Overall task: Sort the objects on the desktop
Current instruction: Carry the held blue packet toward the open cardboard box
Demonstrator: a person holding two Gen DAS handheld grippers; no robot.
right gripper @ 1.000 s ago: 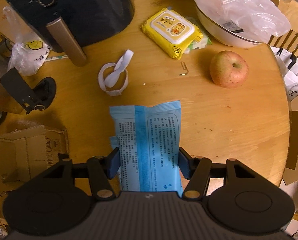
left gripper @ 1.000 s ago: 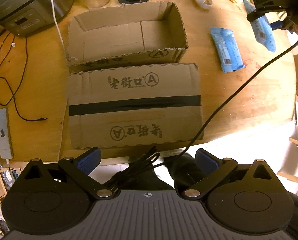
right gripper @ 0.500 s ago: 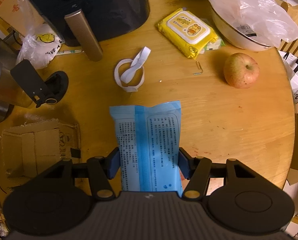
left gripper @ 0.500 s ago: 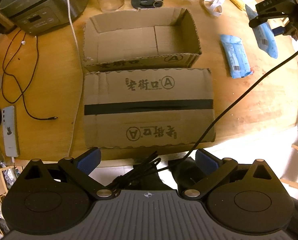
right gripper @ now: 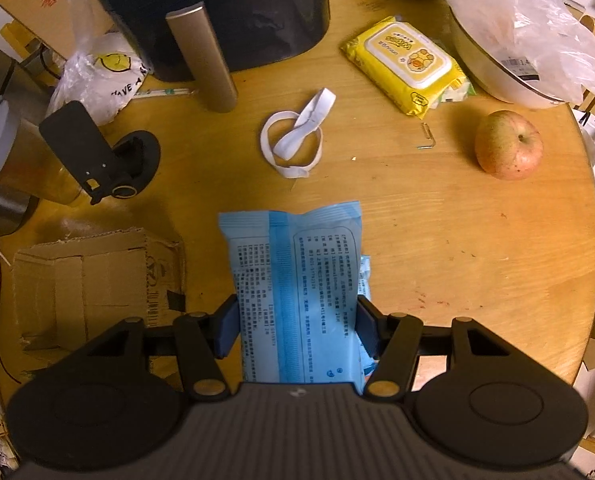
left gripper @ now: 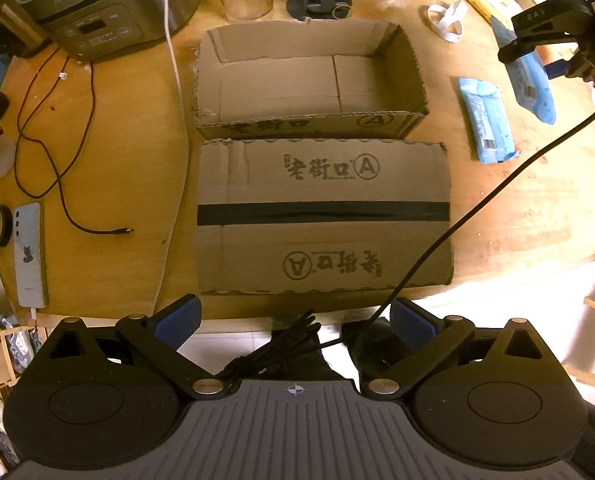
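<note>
Right gripper (right gripper: 297, 326) clenched on blue packet (right gripper: 293, 280), held above table (right gripper: 437, 240) near its right edge. Left gripper (left gripper: 293, 322) spread wide, empty, off the near edge, before the cardboard box (left gripper: 309, 76).

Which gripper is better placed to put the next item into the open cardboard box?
Right. The right gripper is already shut on a blue packet, held above the table beside the open cardboard box. The left gripper is open and empty, back at the table's near edge.
</note>
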